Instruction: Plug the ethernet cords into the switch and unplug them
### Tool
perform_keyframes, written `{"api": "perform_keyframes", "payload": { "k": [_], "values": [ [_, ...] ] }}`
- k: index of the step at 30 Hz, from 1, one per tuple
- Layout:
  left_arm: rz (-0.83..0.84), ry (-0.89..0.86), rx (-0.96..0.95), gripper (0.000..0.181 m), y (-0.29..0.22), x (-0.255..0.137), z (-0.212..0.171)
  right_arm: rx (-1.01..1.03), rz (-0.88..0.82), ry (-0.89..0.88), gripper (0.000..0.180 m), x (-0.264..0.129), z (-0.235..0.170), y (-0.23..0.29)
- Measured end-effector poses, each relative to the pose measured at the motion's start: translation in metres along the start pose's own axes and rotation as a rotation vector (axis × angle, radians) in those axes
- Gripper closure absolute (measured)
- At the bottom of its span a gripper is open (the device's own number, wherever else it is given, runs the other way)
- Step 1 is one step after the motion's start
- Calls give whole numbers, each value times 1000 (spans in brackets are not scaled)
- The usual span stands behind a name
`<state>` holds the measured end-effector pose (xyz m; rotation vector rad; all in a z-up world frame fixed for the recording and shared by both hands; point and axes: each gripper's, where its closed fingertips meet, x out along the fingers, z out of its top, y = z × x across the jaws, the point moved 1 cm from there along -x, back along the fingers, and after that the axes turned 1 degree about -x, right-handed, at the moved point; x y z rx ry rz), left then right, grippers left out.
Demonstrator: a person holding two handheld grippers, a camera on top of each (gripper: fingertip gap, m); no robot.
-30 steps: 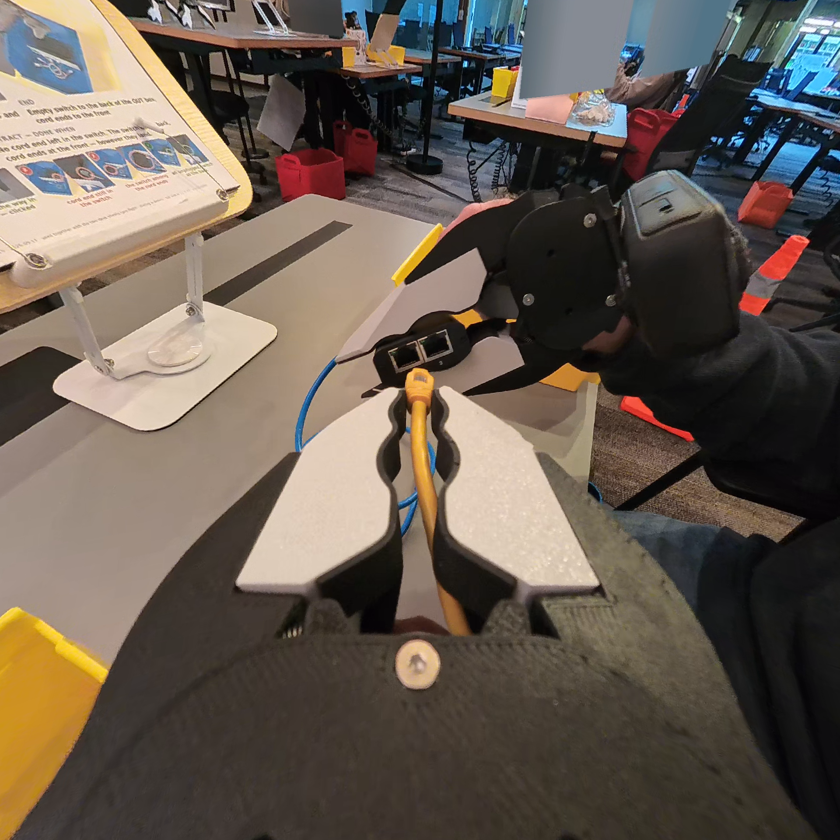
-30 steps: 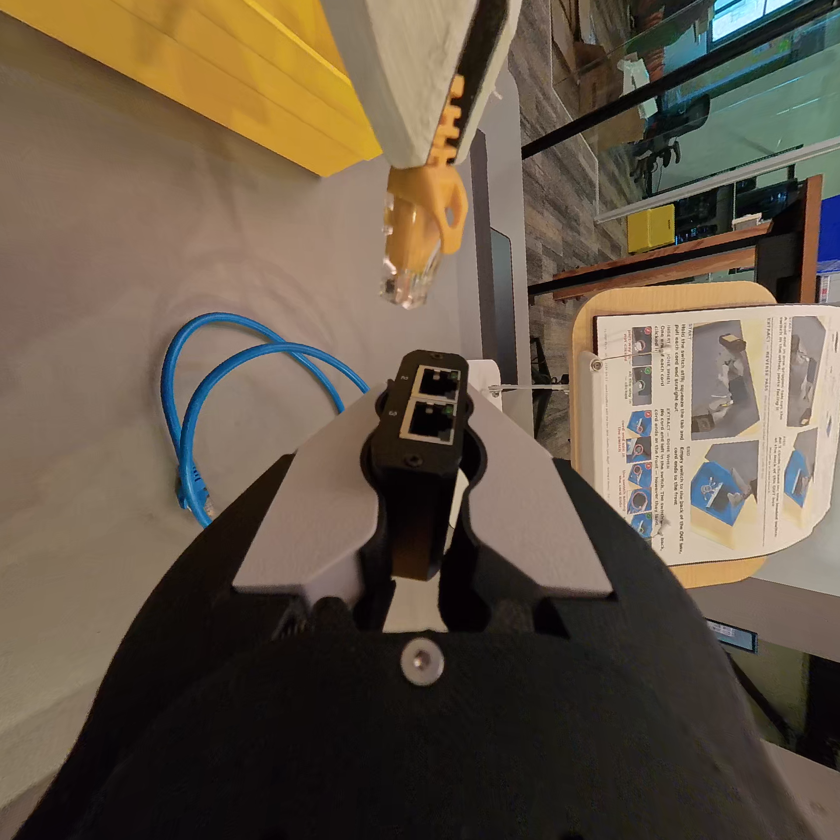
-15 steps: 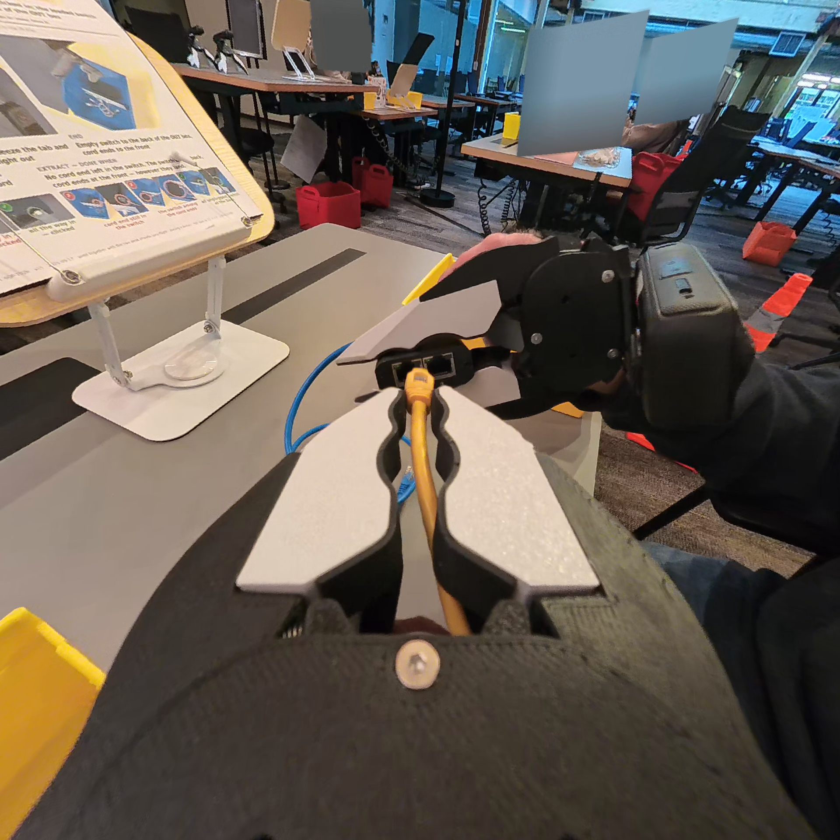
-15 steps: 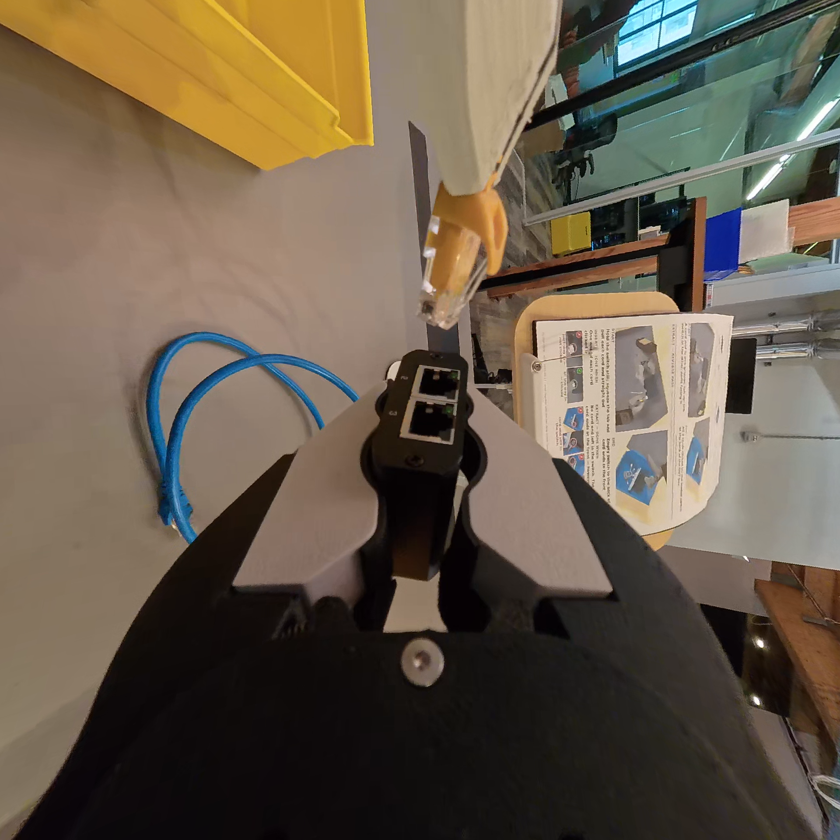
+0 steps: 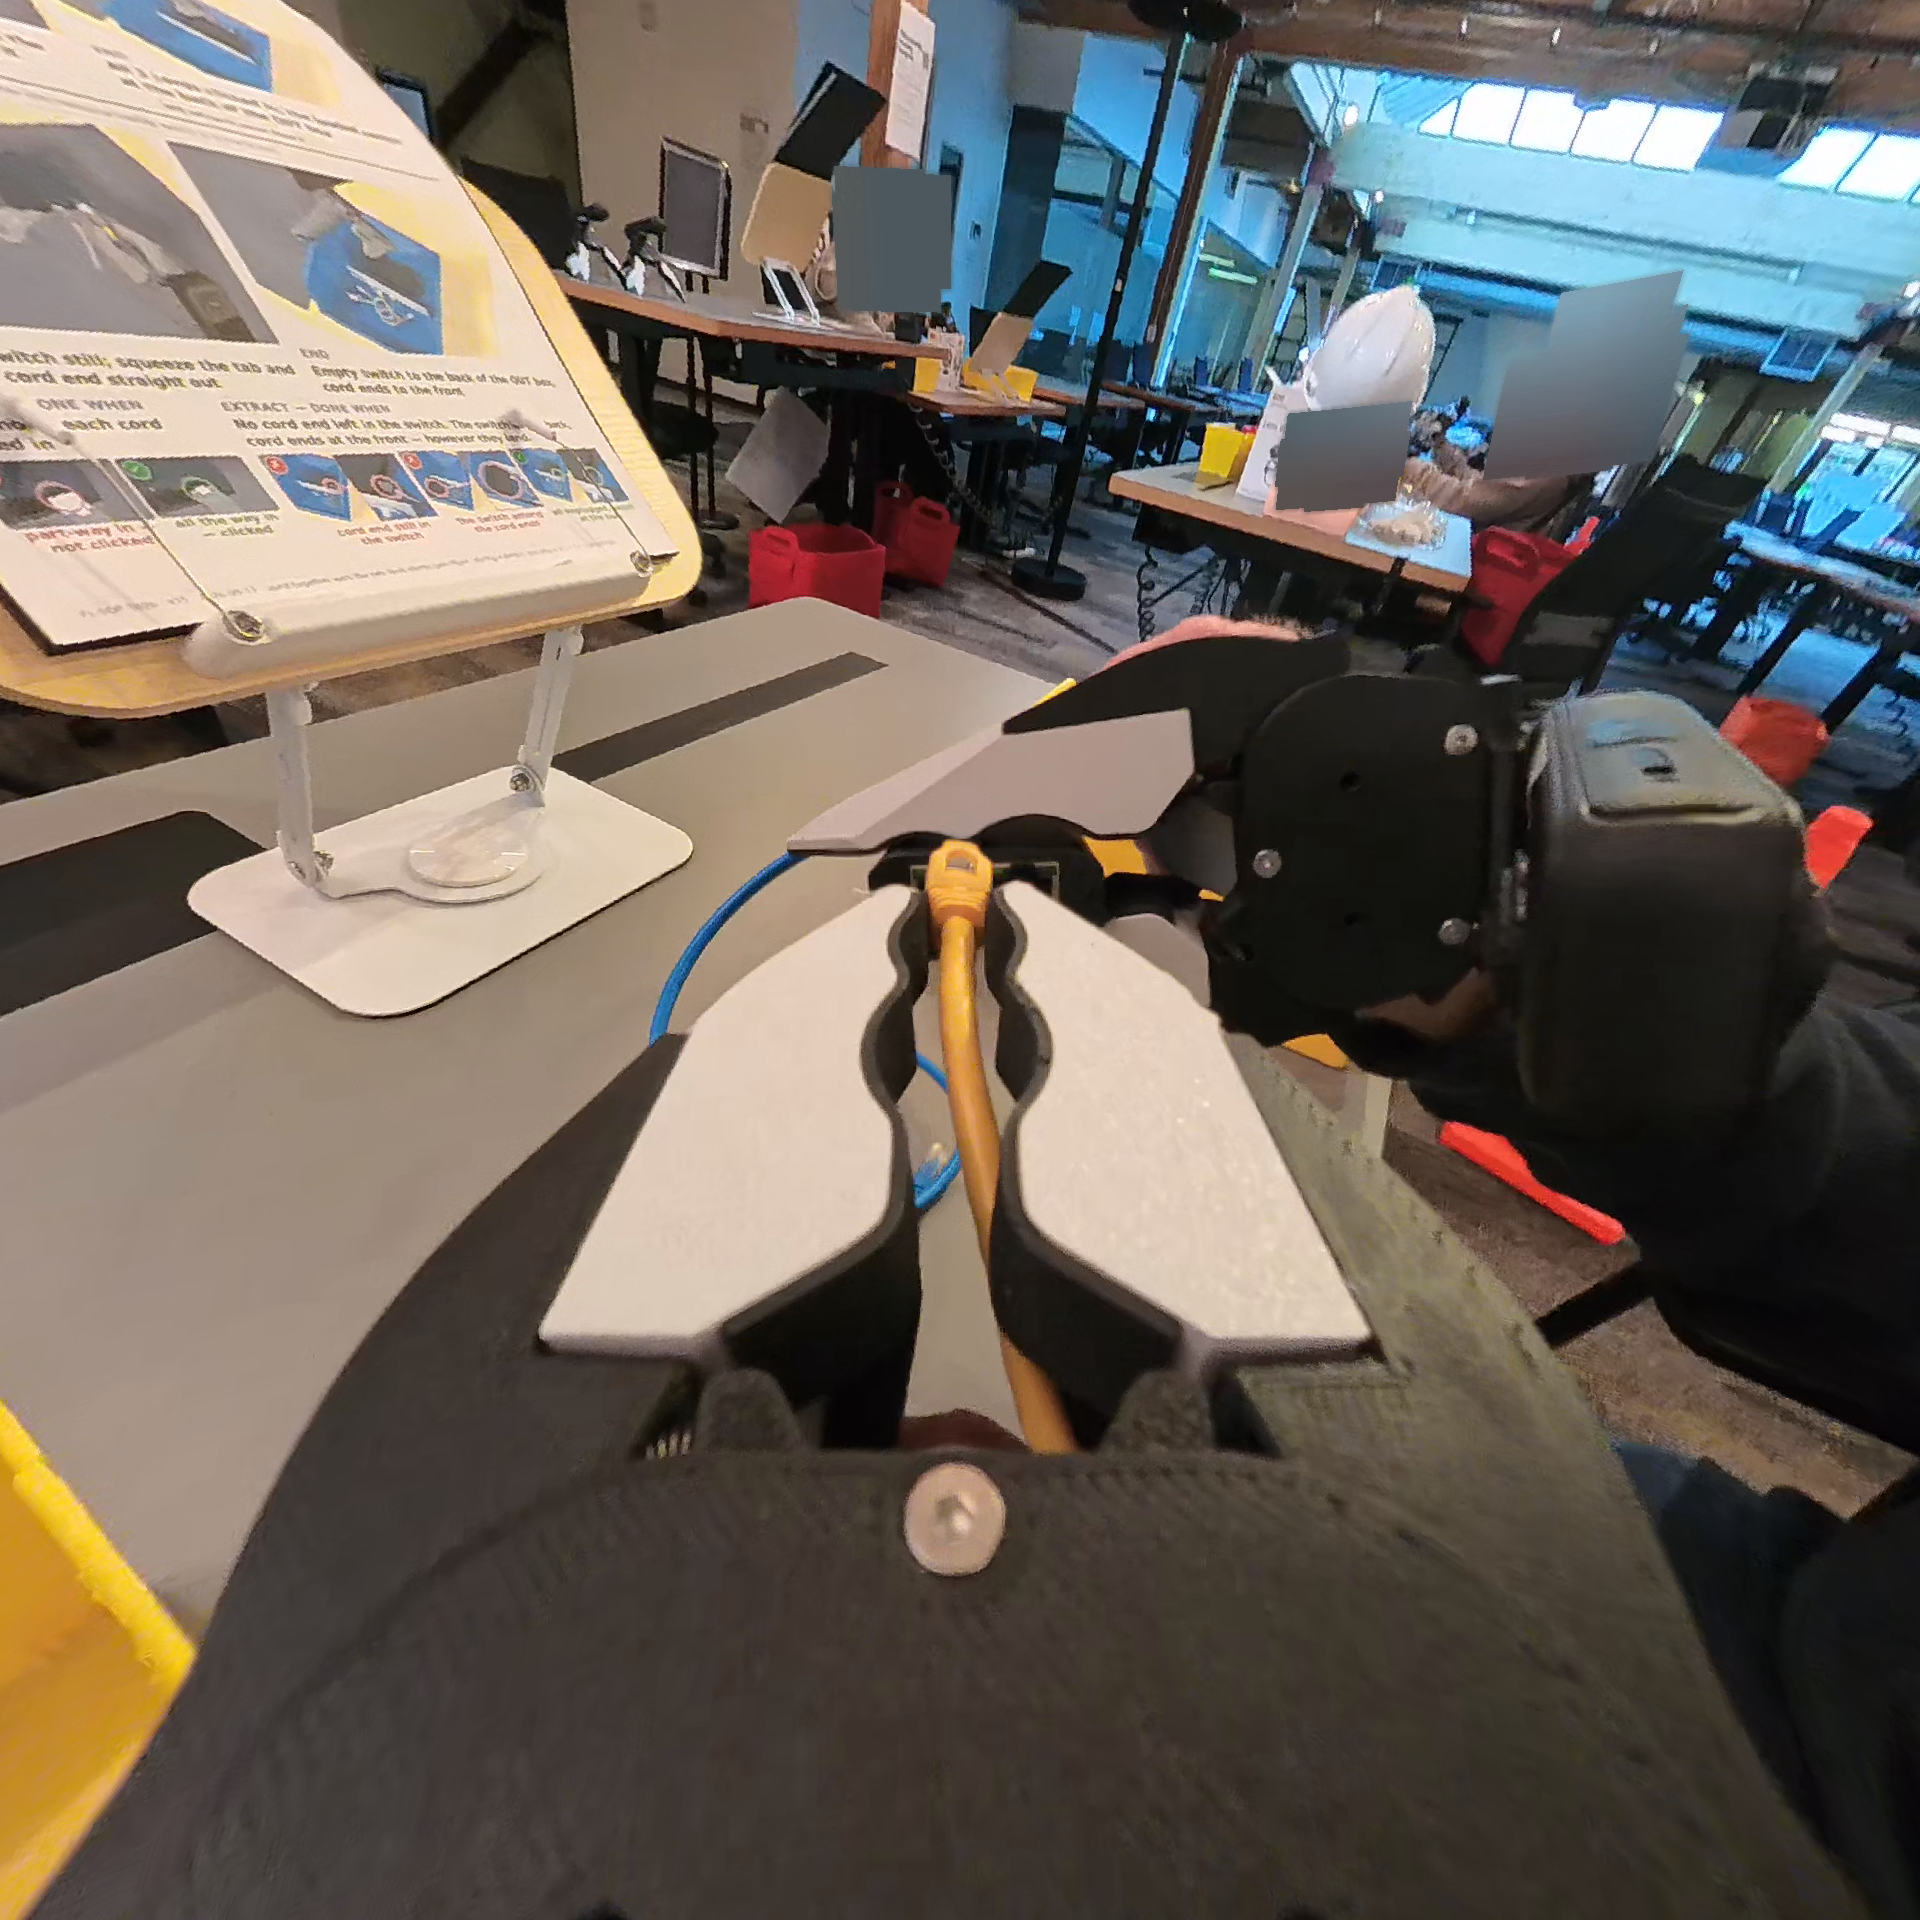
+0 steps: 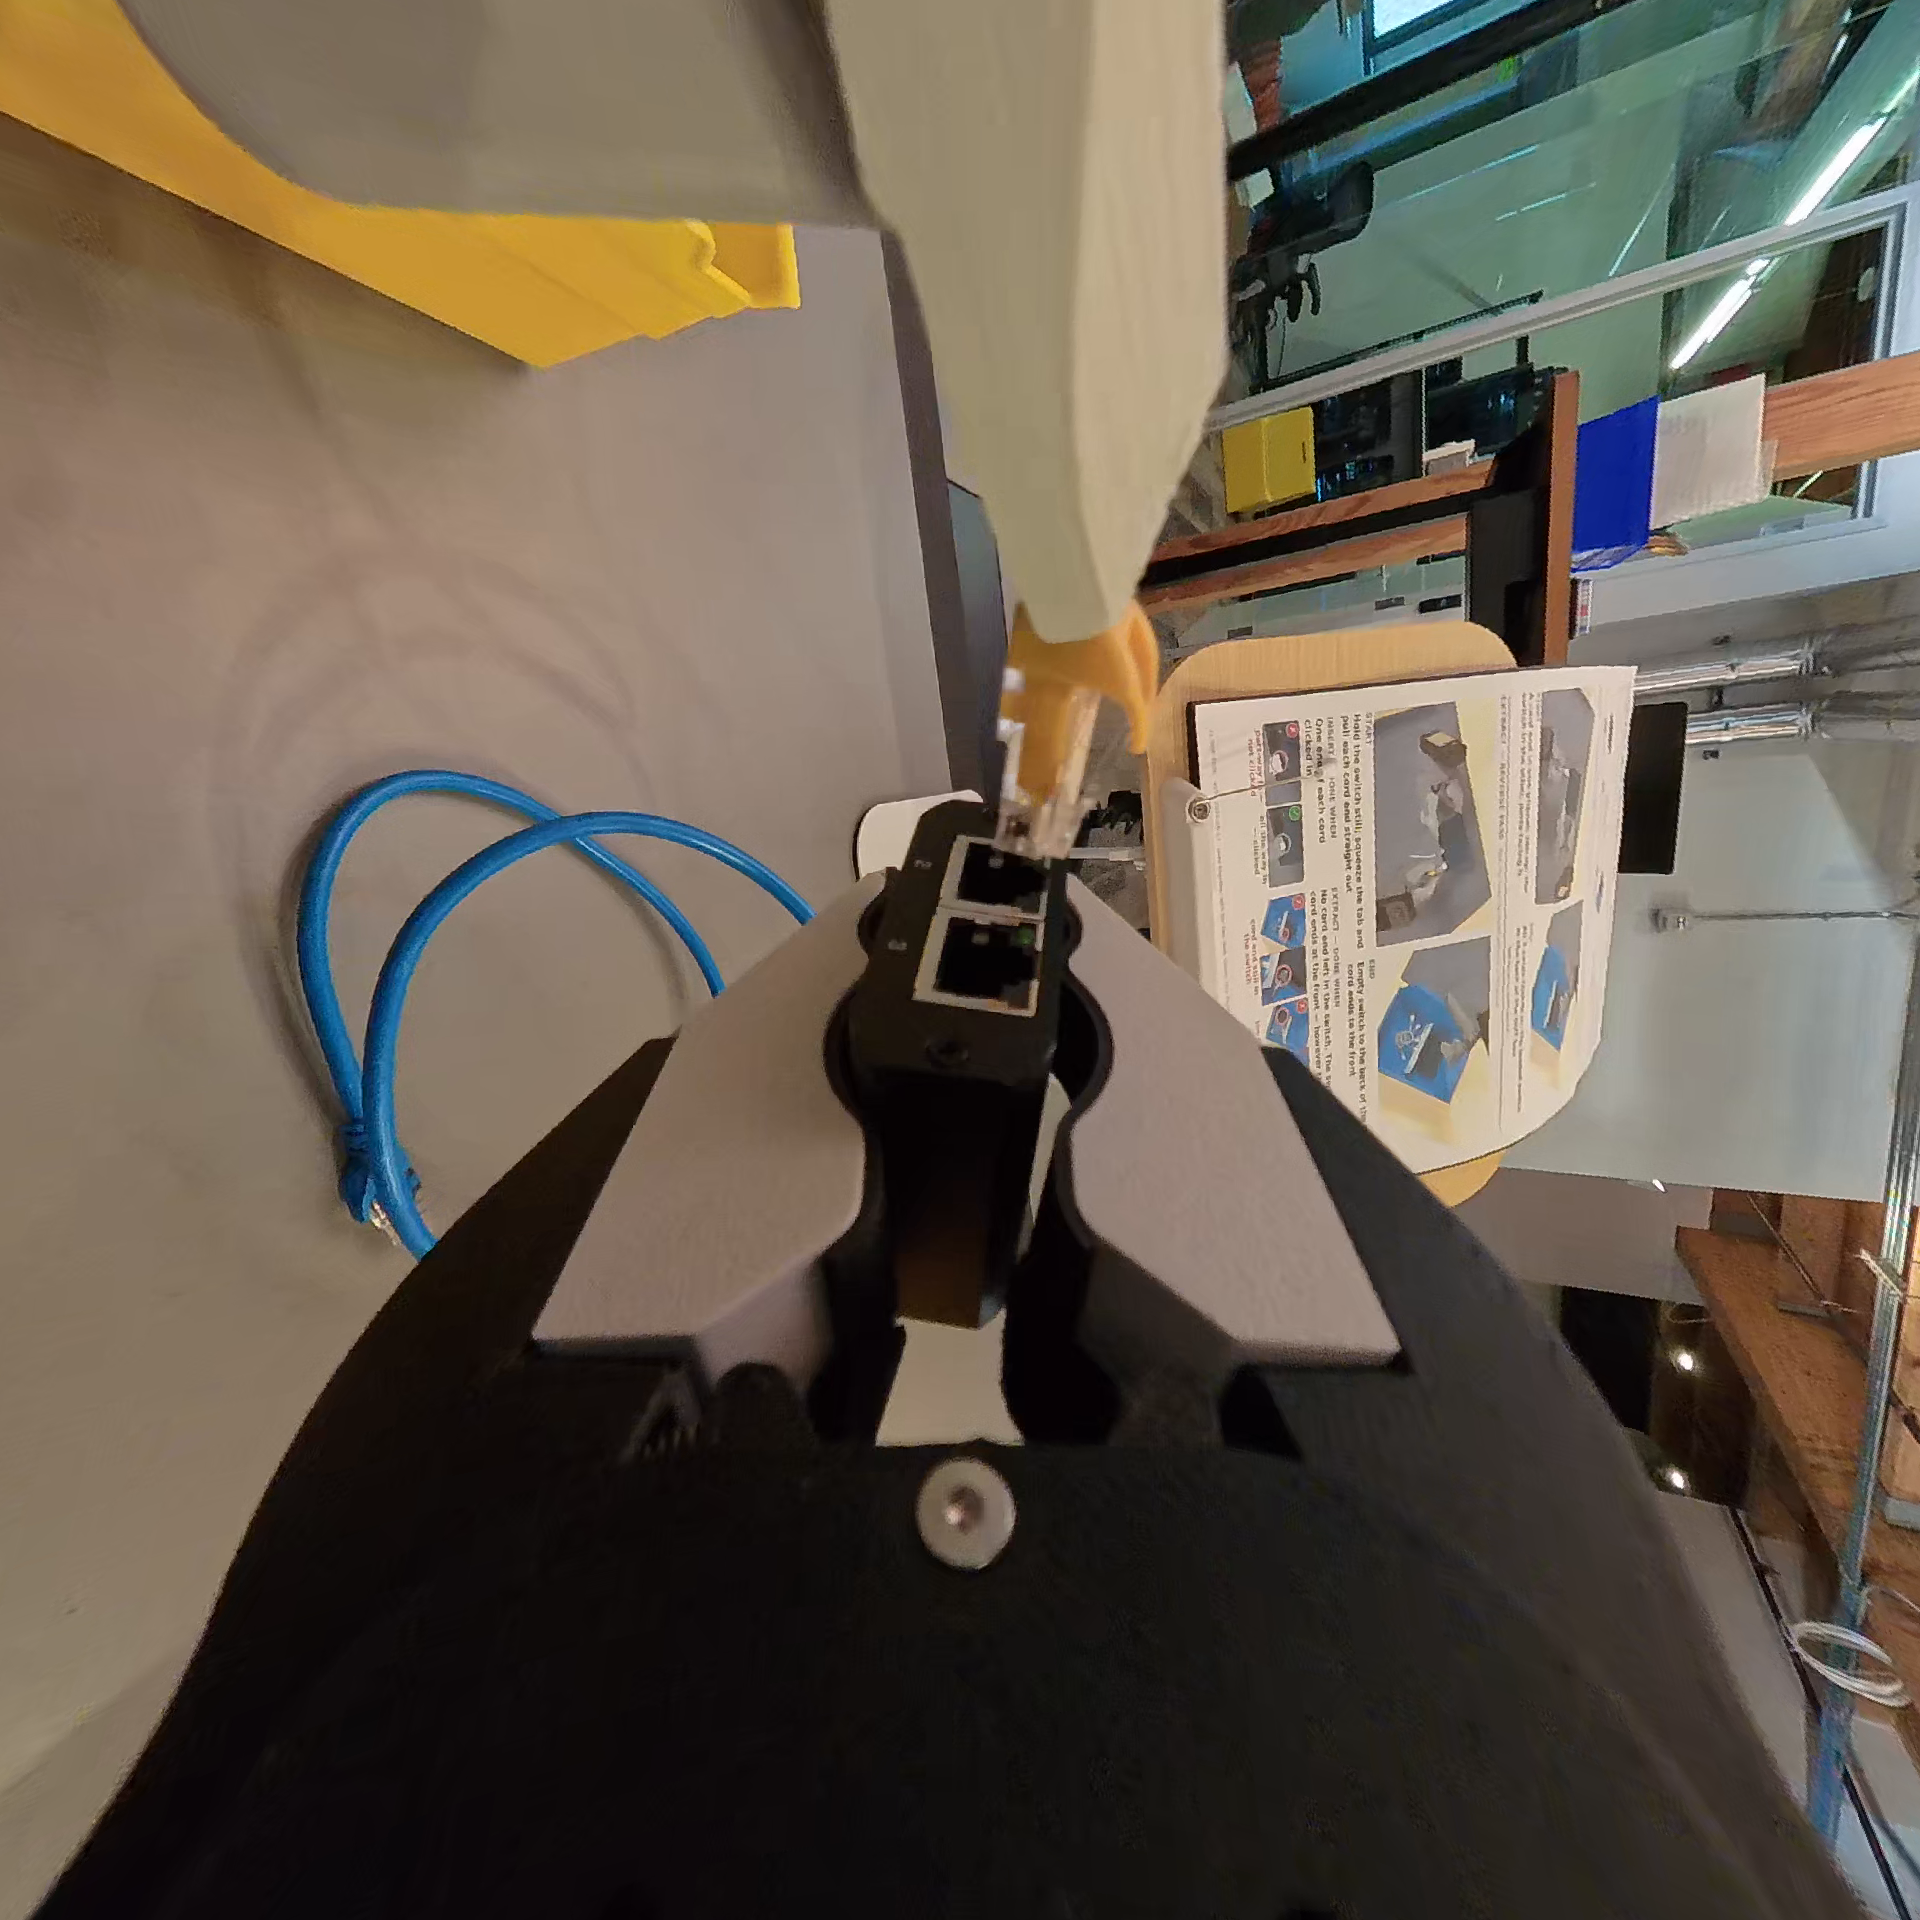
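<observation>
Bright, even indoor light in both views, strongest from the skylights (image 5: 1621, 125) far beyond the instruction board (image 5: 312, 416). Cool blue cast over the hall behind that board. Soft, faint shadow beneath the board's white base on the grey bench (image 5: 208, 1195). Strong wide-angle bending toward every edge, with ceiling beams curved. Sharp at centre; motion smear in the right wrist view on the yellow bin (image 6: 468, 260) above the blue cord (image 6: 353, 997) and on the pale finger of the left hand-held gripper (image 6: 1049, 810). No harsh glare; black housings nearly featureless.
</observation>
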<state>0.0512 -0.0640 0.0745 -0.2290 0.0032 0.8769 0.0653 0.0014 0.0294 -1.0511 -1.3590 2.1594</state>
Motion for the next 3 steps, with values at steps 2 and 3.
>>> {"api": "perform_keyframes", "payload": {
  "k": [2,3],
  "values": [
    [-4,-7,-18,170,0,0,0,4,-6,11,156,1,0,0],
    [-4,-6,-23,170,0,1,-1,5,-10,16,156,1,0,-1]
  ]
}}
